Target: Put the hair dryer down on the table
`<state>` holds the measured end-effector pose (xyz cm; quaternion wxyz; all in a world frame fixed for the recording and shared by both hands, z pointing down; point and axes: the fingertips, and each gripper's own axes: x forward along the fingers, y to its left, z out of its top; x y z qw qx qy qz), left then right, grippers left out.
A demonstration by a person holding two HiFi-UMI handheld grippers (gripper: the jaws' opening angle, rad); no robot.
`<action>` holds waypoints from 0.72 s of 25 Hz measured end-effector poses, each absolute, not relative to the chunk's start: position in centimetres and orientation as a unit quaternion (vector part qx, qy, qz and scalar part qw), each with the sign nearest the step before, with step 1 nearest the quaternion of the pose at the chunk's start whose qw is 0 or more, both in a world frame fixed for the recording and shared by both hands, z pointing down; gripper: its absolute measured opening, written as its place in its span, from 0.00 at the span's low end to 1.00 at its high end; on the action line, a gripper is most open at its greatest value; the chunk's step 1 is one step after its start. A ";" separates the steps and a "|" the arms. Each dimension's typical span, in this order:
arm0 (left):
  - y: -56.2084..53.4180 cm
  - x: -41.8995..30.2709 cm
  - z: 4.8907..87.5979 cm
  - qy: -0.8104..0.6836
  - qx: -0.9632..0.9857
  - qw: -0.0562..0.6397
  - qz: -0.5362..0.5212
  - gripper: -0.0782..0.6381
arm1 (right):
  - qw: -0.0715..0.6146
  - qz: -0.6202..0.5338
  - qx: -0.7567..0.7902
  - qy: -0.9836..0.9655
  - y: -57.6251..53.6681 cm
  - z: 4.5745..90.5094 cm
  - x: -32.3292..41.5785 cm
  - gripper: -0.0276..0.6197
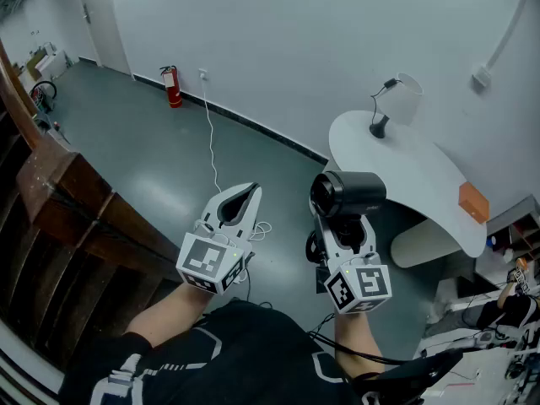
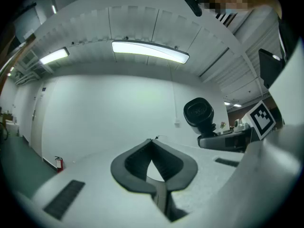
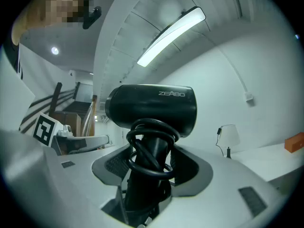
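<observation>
The left gripper (image 1: 246, 197), white plastic with dark ribbed pads, has its jaws closed tip to tip on nothing. The right gripper (image 1: 346, 230) has its jaws clamped on the handle of the matte black hair dryer (image 1: 348, 194). The dryer is a stubby cylinder with smooth cord looped round its handle, held in the air left of the white surface's (image 1: 405, 171) rounded edge.

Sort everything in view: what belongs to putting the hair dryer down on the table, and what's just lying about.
Belongs to the job:
- hair dryer, gripped by its handle in the right tongs
- white table

Just lying about:
- lamp and orange block, both on the table
- fire extinguisher
- left tongs, shut and empty
</observation>
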<state>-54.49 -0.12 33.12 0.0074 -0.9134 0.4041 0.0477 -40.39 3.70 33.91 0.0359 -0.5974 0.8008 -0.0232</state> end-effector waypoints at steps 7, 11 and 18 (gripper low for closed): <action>-0.4 -54.9 33.1 0.404 -0.913 0.006 0.048 0.12 | 0.034 -0.024 -0.599 0.799 3.4 33.9 -40.5 0.45; -0.4 -55.2 33.2 0.406 -0.913 0.006 0.046 0.12 | 0.034 -0.023 -0.601 0.798 3.3 33.8 -40.6 0.45; -0.4 -55.8 33.2 0.398 -0.916 0.003 0.051 0.12 | 0.049 -0.041 -0.608 0.791 3.1 33.9 -40.8 0.45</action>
